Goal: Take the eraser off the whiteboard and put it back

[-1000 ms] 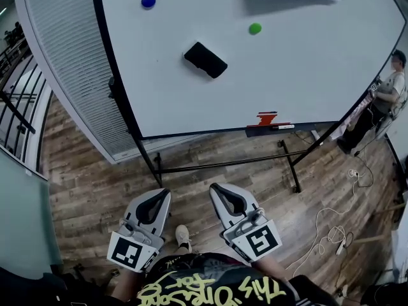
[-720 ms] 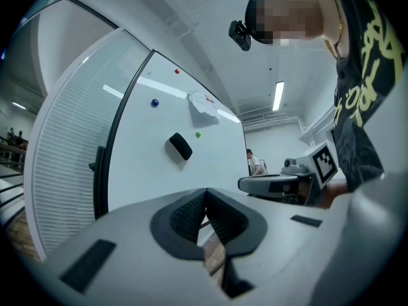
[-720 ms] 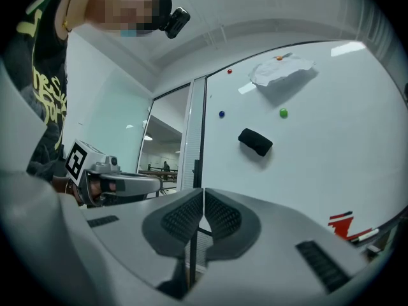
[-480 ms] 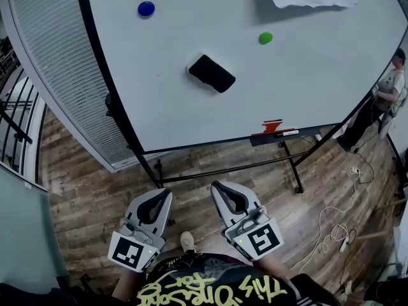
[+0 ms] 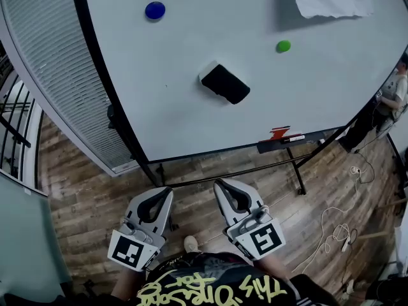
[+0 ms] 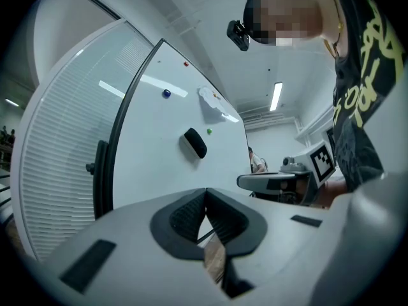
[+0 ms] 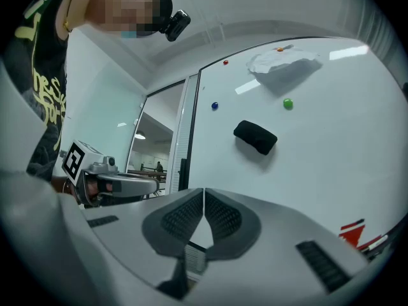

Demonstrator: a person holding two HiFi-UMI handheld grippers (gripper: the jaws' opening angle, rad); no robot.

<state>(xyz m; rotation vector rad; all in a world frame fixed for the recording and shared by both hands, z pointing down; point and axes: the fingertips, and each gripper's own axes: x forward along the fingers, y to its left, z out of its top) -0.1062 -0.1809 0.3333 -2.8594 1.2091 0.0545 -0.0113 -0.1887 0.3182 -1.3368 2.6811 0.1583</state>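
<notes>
Eraser [image 5: 225,83] lies in neither grip: the left gripper [image 5: 159,197] and right gripper [image 5: 224,190] each have their jaws closed together on nothing. They are side by side above the wooden floor [image 5: 95,190], well apart from the whiteboard [image 5: 191,37] where the eraser clings.

You stand on a wood-plank floor [image 5: 89,196], with a pale ribbed wall panel [image 5: 57,75] running from 9 to 11 o'clock, loose white cables [image 5: 331,234] on the planks at 4 o'clock, a seated person [image 5: 389,101] at 3 o'clock, and a strip light [image 6: 275,96] glowing in the white ceiling.
</notes>
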